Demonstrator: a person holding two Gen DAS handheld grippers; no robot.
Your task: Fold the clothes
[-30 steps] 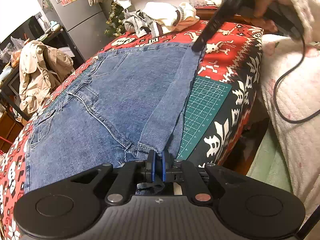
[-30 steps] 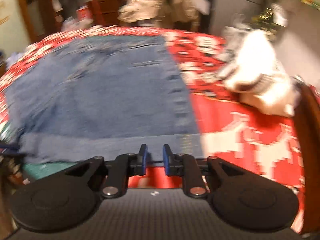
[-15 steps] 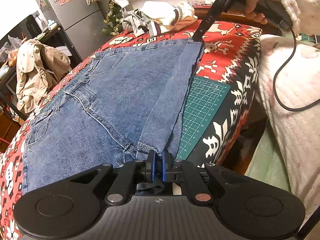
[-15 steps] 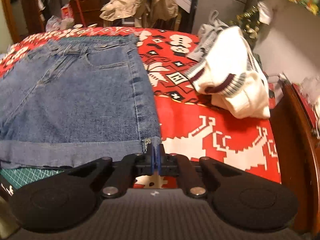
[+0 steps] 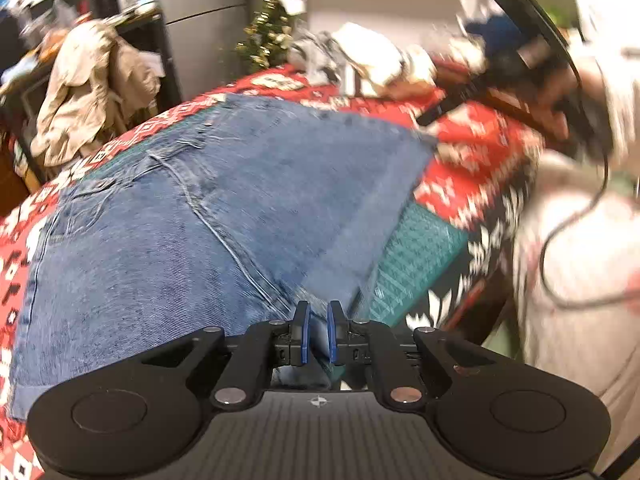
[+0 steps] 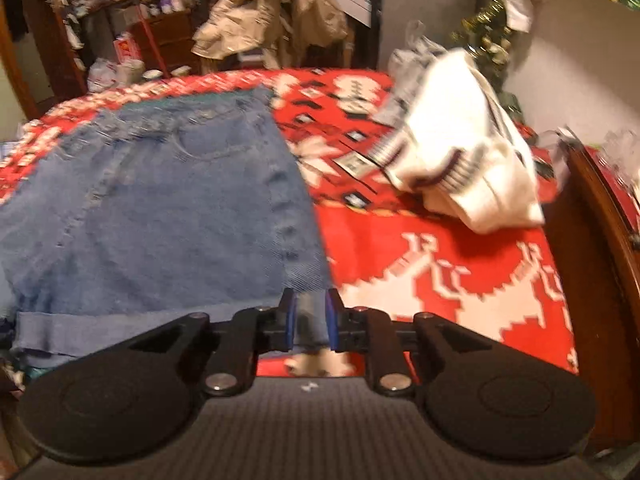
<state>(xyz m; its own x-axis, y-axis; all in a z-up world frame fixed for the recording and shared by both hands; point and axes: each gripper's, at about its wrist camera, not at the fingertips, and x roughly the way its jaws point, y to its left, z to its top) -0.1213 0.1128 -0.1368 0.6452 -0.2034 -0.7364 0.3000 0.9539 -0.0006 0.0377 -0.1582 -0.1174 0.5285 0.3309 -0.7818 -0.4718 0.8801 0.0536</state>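
Blue denim shorts [image 5: 192, 216] lie flat on a red patterned cloth [image 5: 472, 148], cuffed hem toward me. My left gripper [image 5: 318, 332] has its jaws slightly apart around the near hem corner, with denim between the pads. My right gripper [image 6: 308, 320] has its jaws apart around the other hem corner [image 6: 310, 320] of the shorts [image 6: 160, 208]. In the left wrist view the right gripper [image 5: 448, 108] shows blurred at the far hem corner.
A green cutting mat [image 5: 416, 256] lies under the hem at the table edge. A white striped sweater [image 6: 464, 148] is piled at the back right. A wooden rail [image 6: 608, 232] runs along the right. A beige jacket [image 5: 84, 92] hangs behind.
Both grippers were shut on the hem corners half a second ago; their jaws have now parted. Both views have shifted and blurred, with the hem edge lifted slightly.
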